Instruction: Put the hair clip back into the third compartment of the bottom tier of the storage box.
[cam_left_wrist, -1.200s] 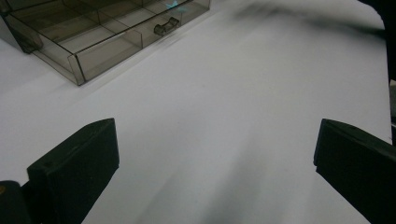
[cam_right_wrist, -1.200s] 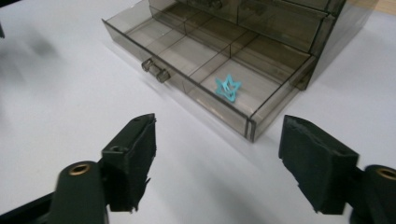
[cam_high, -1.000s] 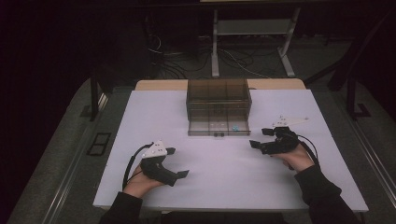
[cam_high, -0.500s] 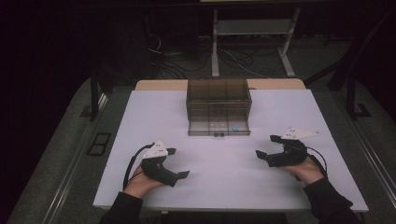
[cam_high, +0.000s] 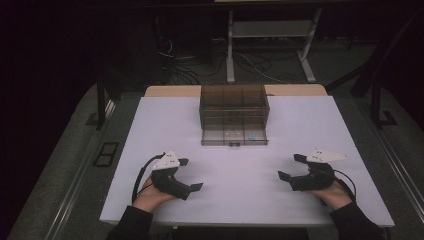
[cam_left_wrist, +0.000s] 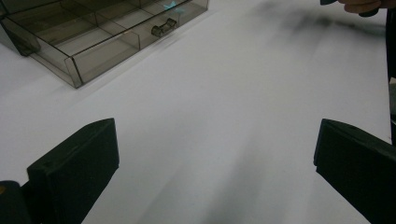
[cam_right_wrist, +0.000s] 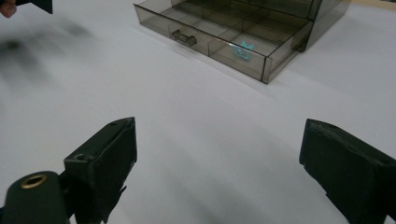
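Observation:
A smoky clear drawer cabinet (cam_high: 234, 102) stands at the back middle of the white table (cam_high: 240, 200). Its bottom drawer (cam_high: 234, 137) is pulled out, and a small cyan piece (cam_high: 252, 136) (cam_right_wrist: 245, 49) lies in its right compartment. My left gripper (cam_high: 191, 174) (cam_left_wrist: 215, 163) rests near the front left, open and holding nothing. At the front right, my right gripper (cam_high: 291, 166) (cam_right_wrist: 217, 163) is open too; its jaws have just been opening a little wider with nothing between them. Both point inward across bare table, well short of the drawer handle (cam_left_wrist: 163, 28) (cam_right_wrist: 183, 37).
A wooden strip (cam_high: 170, 91) runs along the table's far edge. Behind it a metal stand (cam_high: 230, 50) and loose cables (cam_high: 185, 55) sit on the dark floor. Grey floor panels (cam_high: 75, 165) flank the table on both sides.
My right gripper has drawn back from beside the drawer toward the table's near right. The left gripper has stayed put.

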